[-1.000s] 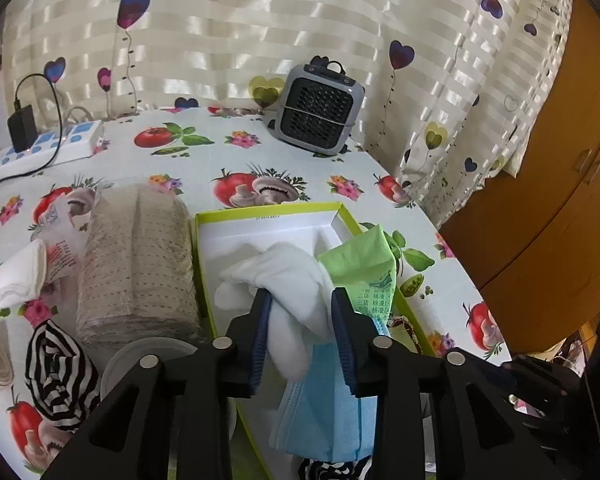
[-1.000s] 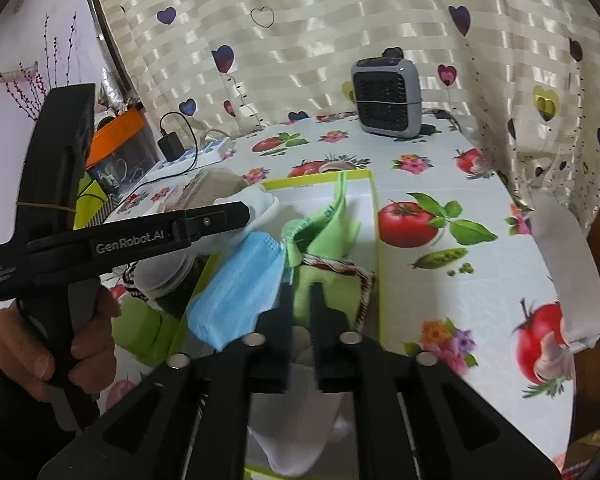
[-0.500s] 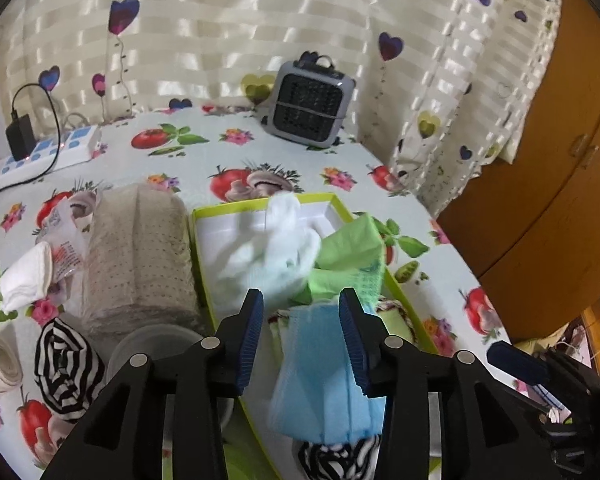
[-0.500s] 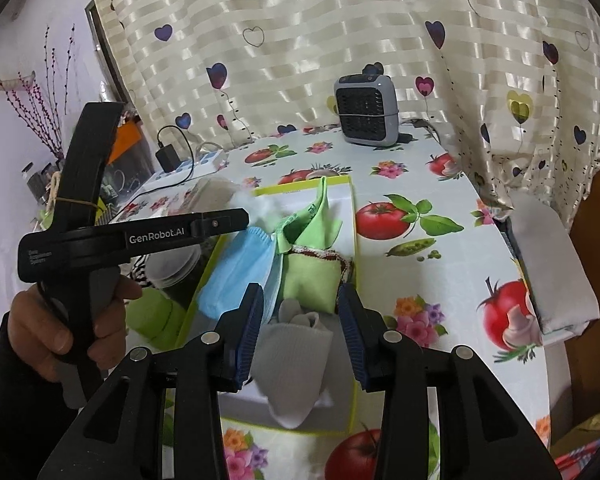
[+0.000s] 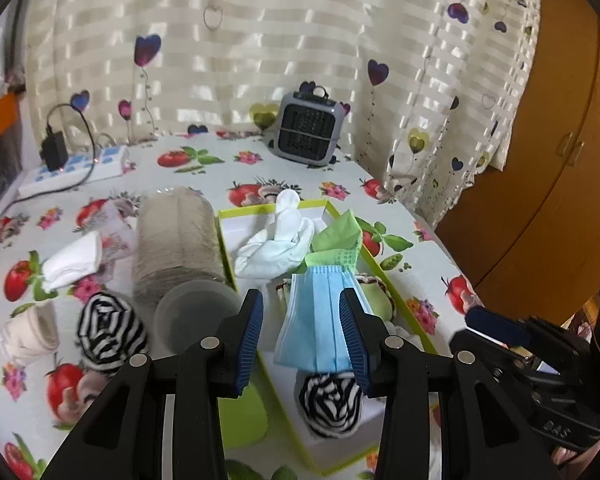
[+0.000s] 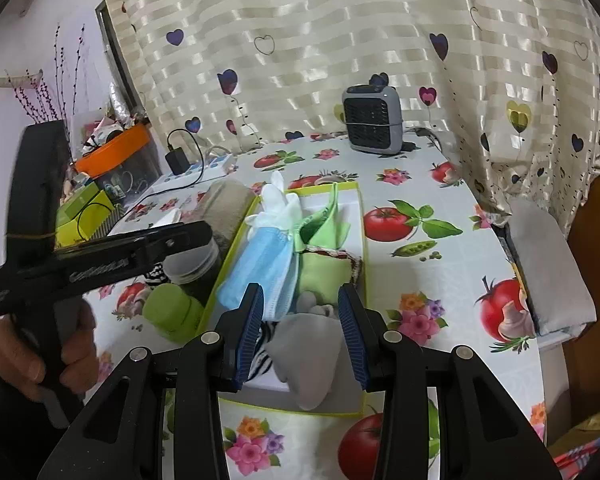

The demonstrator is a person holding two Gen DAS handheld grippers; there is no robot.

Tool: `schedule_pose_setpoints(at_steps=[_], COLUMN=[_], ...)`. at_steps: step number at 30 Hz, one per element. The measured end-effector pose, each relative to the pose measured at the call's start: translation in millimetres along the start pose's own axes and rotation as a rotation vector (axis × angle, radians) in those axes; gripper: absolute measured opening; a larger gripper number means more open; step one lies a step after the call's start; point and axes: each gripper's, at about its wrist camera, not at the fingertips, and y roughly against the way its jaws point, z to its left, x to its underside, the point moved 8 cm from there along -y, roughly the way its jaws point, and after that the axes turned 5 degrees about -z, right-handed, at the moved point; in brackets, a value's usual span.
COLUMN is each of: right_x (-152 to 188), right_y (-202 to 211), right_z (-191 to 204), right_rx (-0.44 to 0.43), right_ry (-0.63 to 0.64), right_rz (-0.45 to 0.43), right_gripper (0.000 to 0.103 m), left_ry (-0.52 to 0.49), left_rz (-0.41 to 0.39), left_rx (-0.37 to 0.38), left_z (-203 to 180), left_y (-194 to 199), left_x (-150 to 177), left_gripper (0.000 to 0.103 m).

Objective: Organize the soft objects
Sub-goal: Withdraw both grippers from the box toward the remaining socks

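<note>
Two grippers hang empty over the box (image 5: 384, 276): the left gripper (image 5: 302, 338) has just let go of the white glove (image 5: 278, 242), now lying ahead of its wide-spread jaws, and the right gripper (image 6: 300, 332) has just opened off the grey sock (image 6: 314, 354), lying between and below its parted jaws. Both pieces now rest in the box beside a blue mask (image 5: 318, 320). Left of the left jaws, a striped sock roll (image 5: 108, 330), white sock (image 5: 74, 260) and jar (image 5: 196, 314) wait outside, the jar crowding the box wall.
</note>
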Motion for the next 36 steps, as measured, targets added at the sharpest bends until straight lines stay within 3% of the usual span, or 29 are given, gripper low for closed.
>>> schedule_pose_setpoints(at_steps=[14,36], right_x=[7.5,9.5], right_y=[11.7,19.5], right_z=[29.3,56.6], right_rx=[-0.025,-0.050], right_ry=[0.064,0.119], right_rz=[0.011,0.008], right_gripper=[0.040,0.040], left_ry=[0.011,0.092], left_rz=[-0.051,-0.071], left_rx=[-0.044,-0.133], left_z=[15.0,71.0], left_y=[52.2,84.9], left_x=[21.2,41.0], left_gripper=[0.038,0.038])
